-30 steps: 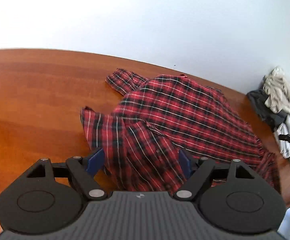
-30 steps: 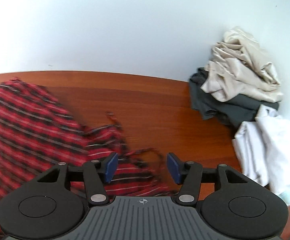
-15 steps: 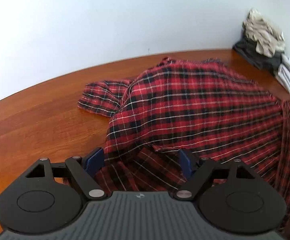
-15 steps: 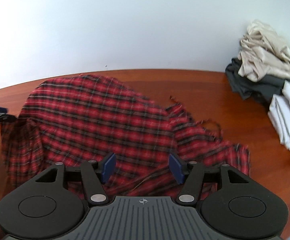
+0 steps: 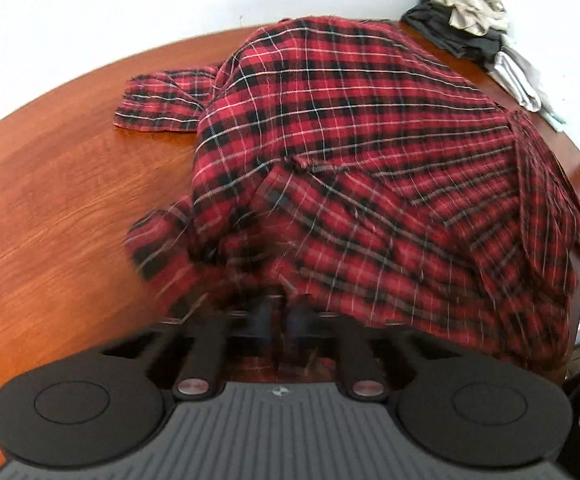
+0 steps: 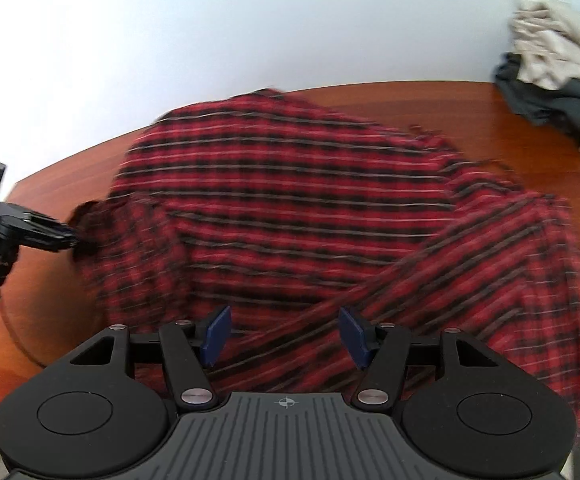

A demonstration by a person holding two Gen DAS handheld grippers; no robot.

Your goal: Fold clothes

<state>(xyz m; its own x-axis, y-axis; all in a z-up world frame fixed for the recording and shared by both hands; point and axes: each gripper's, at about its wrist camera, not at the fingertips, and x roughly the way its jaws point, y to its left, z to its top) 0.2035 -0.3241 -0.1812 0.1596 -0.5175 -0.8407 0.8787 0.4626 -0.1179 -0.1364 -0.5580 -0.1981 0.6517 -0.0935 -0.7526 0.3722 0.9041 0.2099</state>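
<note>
The red plaid shirt lies spread over the middle of the wooden table, with one sleeve flat toward the far wall and its right side draped over the table's edge. To the left of the shirt the tabletop is bare wood out to the rounded rim, leaving wide room there; at the far right corner a pile of clothes, beige on dark grey with white below, sits against the wall, well apart from the shirt. The left gripper sits at the shirt's near hem, its jaws drawn together on a bunch of the plaid cloth, though blur hides the exact contact; from the right wrist view the same gripper shows with its tips pinching the shirt's corner. The right gripper hovers over the shirt's other side with its blue pads standing well apart, cloth beneath them, gripping nothing.
</note>
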